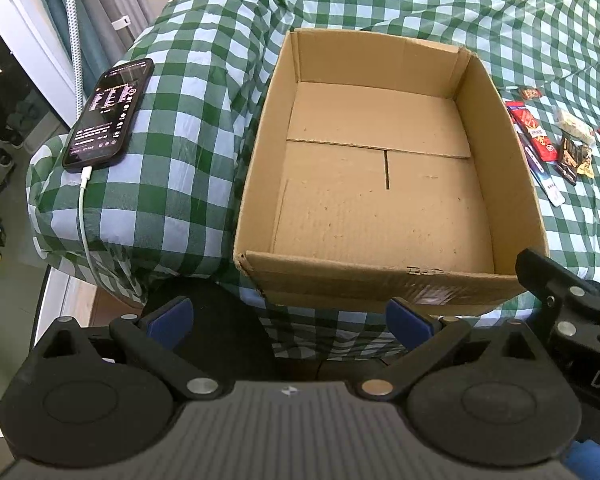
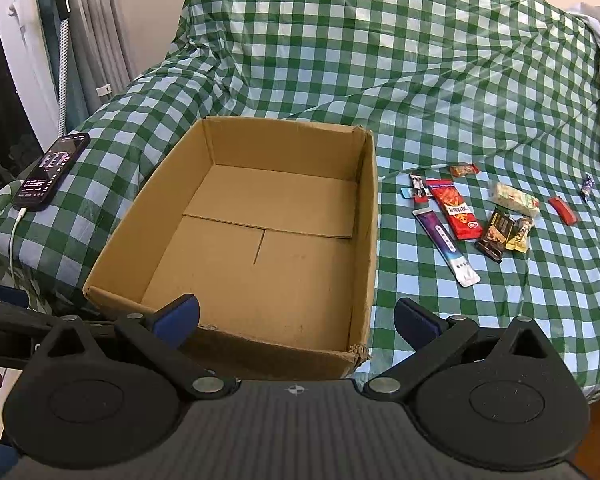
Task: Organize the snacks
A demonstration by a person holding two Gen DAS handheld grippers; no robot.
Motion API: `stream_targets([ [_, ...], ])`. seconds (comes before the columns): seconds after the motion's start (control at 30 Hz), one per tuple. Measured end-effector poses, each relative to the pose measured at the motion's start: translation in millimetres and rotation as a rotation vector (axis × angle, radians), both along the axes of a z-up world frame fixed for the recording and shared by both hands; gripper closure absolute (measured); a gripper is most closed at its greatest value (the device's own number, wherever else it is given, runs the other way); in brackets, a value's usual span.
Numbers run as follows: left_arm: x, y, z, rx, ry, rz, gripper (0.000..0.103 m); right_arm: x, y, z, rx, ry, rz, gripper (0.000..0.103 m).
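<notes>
Snacks [image 2: 480,216] lie in a loose cluster on the green-and-white checked cloth [image 2: 420,80], to the right of an open cardboard box [image 2: 236,312] and apart from it.

Nearest in each wrist view is that camera's own gripper. The left gripper [image 1: 290,322] hangs with its blue-padded fingers [image 1: 170,320] spread wide and nothing between them, just short of the box's near wall. The right gripper [image 2: 296,322] is likewise wide open and holds nothing; its left finger sits over the box's near edge and its right finger over the cloth beside the box's near right corner.

The box has nothing in it; its bottom flaps show bare. A dark phone [image 1: 110,114] with a lit screen rests on a raised, cloth-covered hump to the left of the box, with a white cable [image 1: 85,216] plugged into its near end and trailing down over the edge.

Among the snacks, a long purple-and-white sachet [image 2: 446,246] lies closest to the box, then a red packet [image 2: 456,212], a dark brown wrapper [image 2: 496,236] touching a small gold one [image 2: 520,236], and a pale bar in clear wrap [image 2: 514,198]. A small red piece [image 2: 564,210] sits further right, well apart from the rest, and a small orange-brown wrapper [image 2: 464,170] lies at the far side of the cluster.

Beyond, the cloth rises over a bulky shape, and curtains [image 2: 92,40] hang at the far left.
</notes>
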State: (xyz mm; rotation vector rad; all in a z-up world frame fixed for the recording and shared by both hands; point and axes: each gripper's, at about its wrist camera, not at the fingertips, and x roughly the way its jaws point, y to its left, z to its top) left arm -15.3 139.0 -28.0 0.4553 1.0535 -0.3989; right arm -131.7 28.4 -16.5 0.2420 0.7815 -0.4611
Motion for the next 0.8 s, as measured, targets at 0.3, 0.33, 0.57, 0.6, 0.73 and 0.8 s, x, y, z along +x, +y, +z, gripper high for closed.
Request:
stream_targets([
  [0.3,-4,2,4,-0.008,-0.014,-0.002,0.0,-4,1,2,-0.007,-0.01,-0.001,0.0],
  [0.33,-5,3,5,-0.008,-0.016,-0.003,0.0,-5,1,3,-0.01,-0.014,-0.001,0.0],
  [0.57,-11,2,12,-0.005,-0.035,-0.007,0.0,-11,2,6,-0.027,-0.038,-0.006,0.0],
  [0.6,-12,2,13,-0.005,-0.038,-0.008,0.0,-11,3,8,-0.014,-0.031,-0.009,0.0],
  [0.73,-15,1,16,-0.002,-0.049,-0.011,0.0,-15,3,10,-0.001,-0.034,-0.014,0.0],
  [0.8,-16,1,17,-0.002,-0.052,-0.012,0.0,-16,2,11,0.004,-0.034,-0.016,0.0],
])
